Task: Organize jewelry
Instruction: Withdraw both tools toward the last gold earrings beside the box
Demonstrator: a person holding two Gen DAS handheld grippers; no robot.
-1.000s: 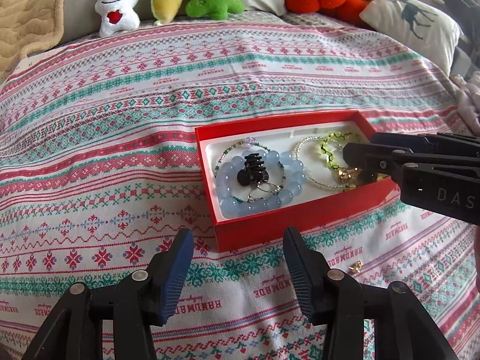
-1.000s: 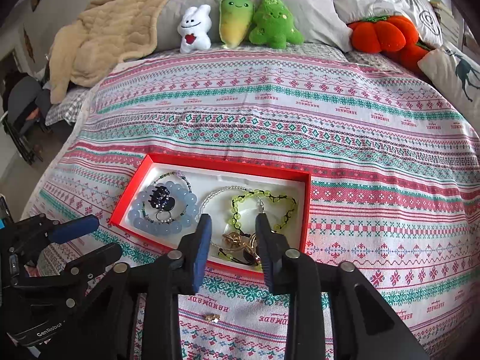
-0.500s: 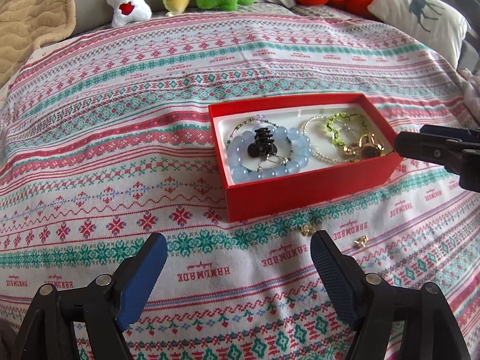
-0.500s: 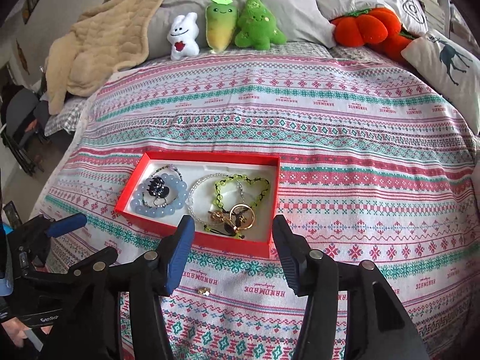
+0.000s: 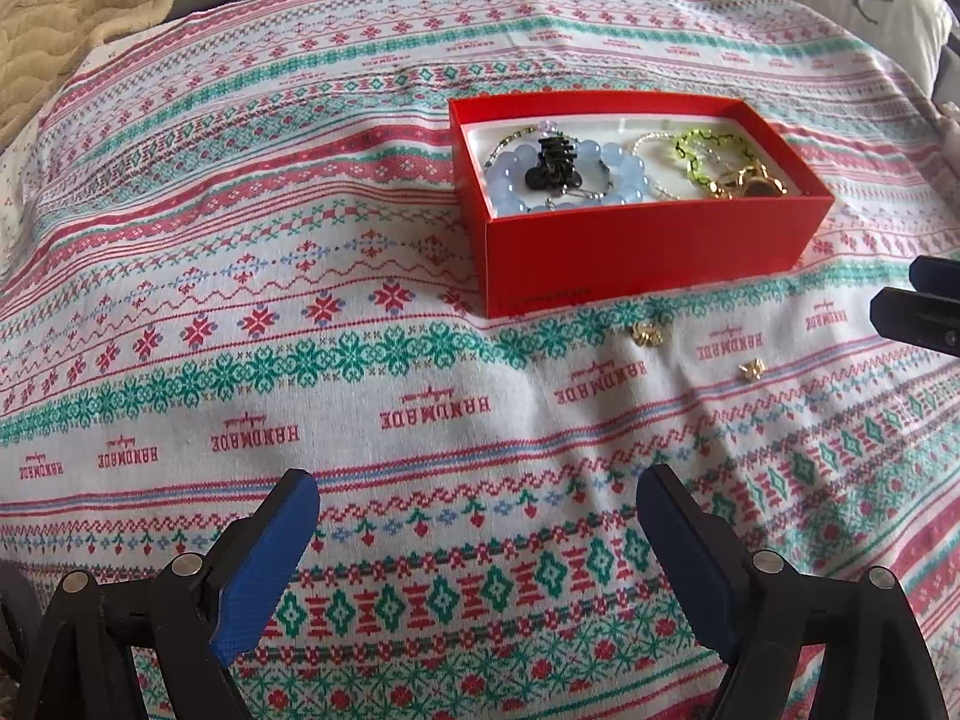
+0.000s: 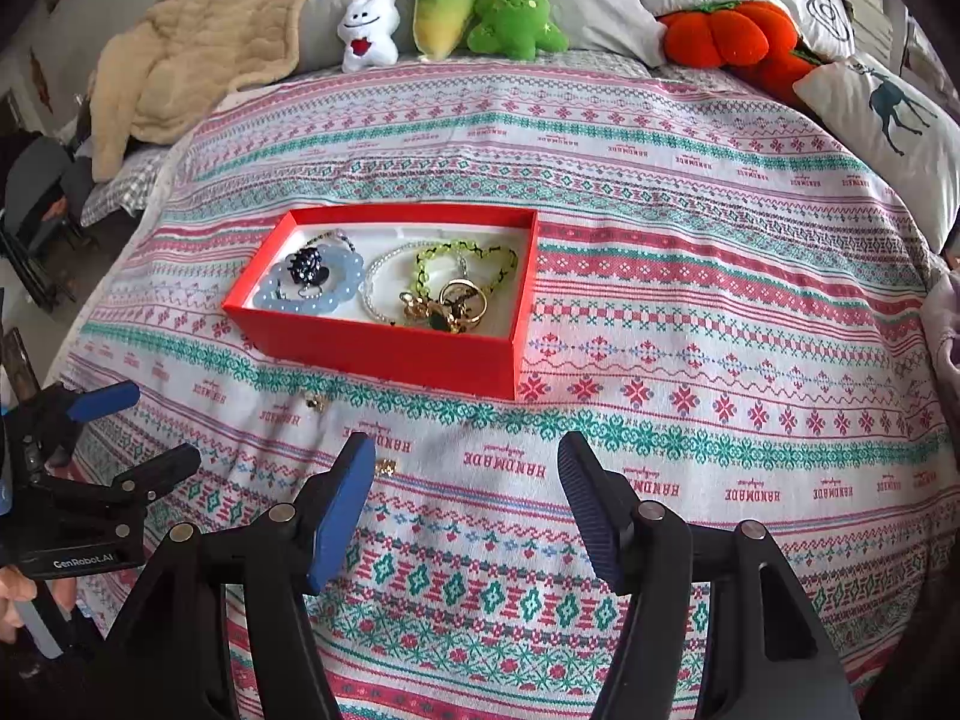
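Note:
A red box (image 5: 648,252) (image 6: 390,351) lies on the patterned bedspread. It holds a pale blue bead bracelet (image 5: 624,180) (image 6: 345,288), a black hair claw (image 5: 552,165) (image 6: 306,267), a green beaded bracelet (image 5: 708,150) (image 6: 468,255) and gold pieces (image 5: 744,183) (image 6: 456,306). Two small gold earrings (image 5: 647,333) (image 5: 752,368) lie on the bedspread in front of the box; they also show in the right wrist view (image 6: 316,401) (image 6: 386,468). My left gripper (image 5: 477,540) (image 6: 135,426) is open and empty. My right gripper (image 6: 465,498) (image 5: 918,294) is open and empty.
Plush toys (image 6: 444,12) and an orange pumpkin cushion (image 6: 726,33) line the far edge of the bed. A beige blanket (image 6: 198,42) lies at the far left. A deer-print pillow (image 6: 888,114) sits at the right.
Both grippers have pulled back from the box toward the near side and opened wider. The right gripper left the box empty. The earrings have come into view.

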